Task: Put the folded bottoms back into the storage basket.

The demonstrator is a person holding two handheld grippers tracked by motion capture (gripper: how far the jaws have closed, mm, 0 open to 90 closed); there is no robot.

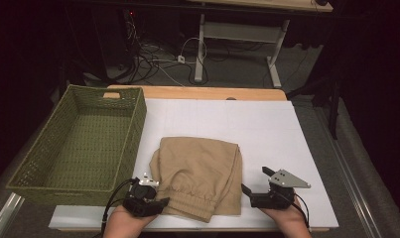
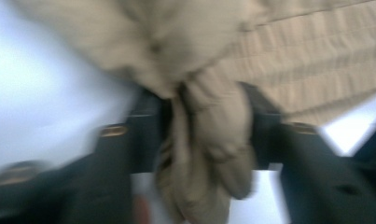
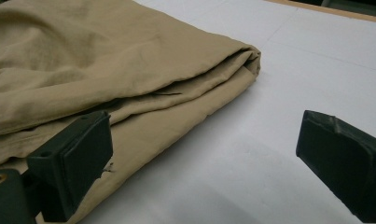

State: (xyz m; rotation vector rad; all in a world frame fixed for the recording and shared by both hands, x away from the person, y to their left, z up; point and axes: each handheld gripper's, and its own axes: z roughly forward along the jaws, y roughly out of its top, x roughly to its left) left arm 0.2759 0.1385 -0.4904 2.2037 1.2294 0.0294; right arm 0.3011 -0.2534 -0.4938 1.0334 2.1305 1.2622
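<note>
Folded tan pants [image 1: 200, 173] are lying on the white sheet [image 1: 267, 129] covering the worktop, near the front edge, with a green woven basket [image 1: 83, 144] sitting just beside them on the left. The left tool [image 1: 153, 201] is pinching a bunch of the pants' cloth [image 2: 204, 140] tight between its jaws at their near left corner. The right tool [image 3: 204, 158] is resting wide apart, one jaw lying on the pants' right edge and the other over bare white sheet.

A white mat [image 1: 267, 124] covers the wooden tabletop [image 1: 197, 92], which is bare along its far edge. Beyond it, cables [image 1: 153, 54] lie on the floor beside a desk frame [image 1: 237, 32].
</note>
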